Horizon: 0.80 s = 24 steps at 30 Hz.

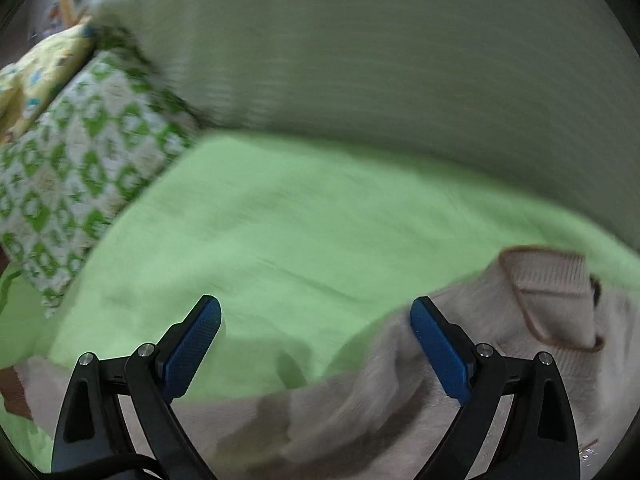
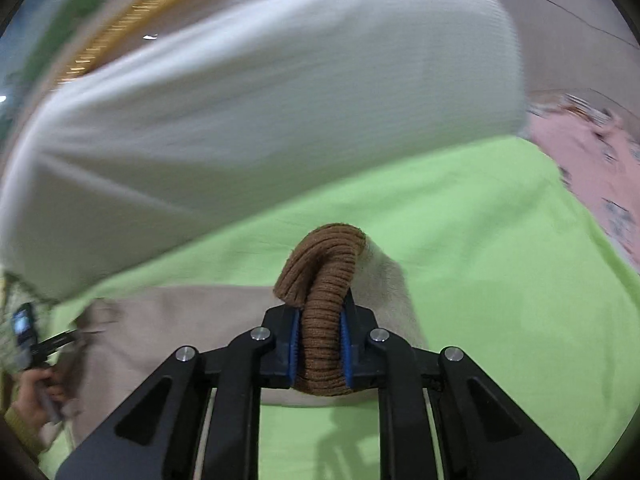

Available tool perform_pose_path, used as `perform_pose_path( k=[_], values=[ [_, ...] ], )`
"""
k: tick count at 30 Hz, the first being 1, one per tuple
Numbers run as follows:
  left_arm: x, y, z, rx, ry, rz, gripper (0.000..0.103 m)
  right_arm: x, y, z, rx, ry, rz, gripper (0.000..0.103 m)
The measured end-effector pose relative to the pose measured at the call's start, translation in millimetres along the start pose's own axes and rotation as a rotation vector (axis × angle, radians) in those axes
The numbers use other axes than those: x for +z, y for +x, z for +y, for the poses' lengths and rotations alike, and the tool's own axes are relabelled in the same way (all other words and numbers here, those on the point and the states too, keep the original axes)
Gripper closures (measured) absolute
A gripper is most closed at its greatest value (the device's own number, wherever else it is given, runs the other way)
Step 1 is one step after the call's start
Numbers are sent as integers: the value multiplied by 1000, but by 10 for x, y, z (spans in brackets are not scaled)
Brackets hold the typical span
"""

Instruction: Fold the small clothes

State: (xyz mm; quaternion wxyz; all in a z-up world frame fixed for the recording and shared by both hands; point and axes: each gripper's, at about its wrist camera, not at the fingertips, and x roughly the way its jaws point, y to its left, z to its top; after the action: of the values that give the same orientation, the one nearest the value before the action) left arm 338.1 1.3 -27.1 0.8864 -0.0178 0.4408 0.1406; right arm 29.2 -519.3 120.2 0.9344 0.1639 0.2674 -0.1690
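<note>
A small beige knit sweater with a ribbed collar lies on the green sheet. My left gripper is open and empty, its blue pads wide apart, just above the sweater's edge. In the right wrist view my right gripper is shut on the sweater's brown ribbed cuff, which sticks up between the pads. The beige sweater body trails to the left on the sheet. The left gripper and the hand holding it show at the far left, blurred.
A large white pillow lies along the back of the bed; it also shows in the left wrist view. A green-and-white patterned cushion sits at the left. A pink patterned cloth lies at the right.
</note>
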Motion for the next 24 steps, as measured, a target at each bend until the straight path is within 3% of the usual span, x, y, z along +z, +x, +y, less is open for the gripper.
perform_pose_path(
  k=[4, 8, 10, 11, 12, 15, 19, 22, 24],
  values=[
    [10, -359, 209, -82, -28, -13, 7, -60, 74, 956, 244, -52, 32, 86],
    [-146, -771, 298, -158, -54, -24, 7, -316, 316, 2064, 532, -100, 141, 86],
    [-238, -862, 335, -194, -72, -17, 7, -558, 441, 2534, 680, -96, 229, 71],
    [-295, -913, 381, -214, -85, -8, 6, -683, 497, 2751, 687, -132, 276, 45],
    [-355, -944, 424, -225, -95, 4, 6, -770, 509, 2864, 665, -169, 281, 29],
    [-616, -912, 488, -287, -109, 93, 6, -891, 512, 2832, 636, -191, 263, 29],
    [-931, -783, 401, -336, -117, 193, 6, -890, 636, 2275, 507, -109, 278, 29],
    [-990, -649, 271, -310, -96, 214, 6, -807, 718, 1828, 381, -42, 276, 29],
    [-942, -551, 156, -236, -47, 180, 6, -733, 716, 1530, 310, -12, 258, 29]
  ],
)
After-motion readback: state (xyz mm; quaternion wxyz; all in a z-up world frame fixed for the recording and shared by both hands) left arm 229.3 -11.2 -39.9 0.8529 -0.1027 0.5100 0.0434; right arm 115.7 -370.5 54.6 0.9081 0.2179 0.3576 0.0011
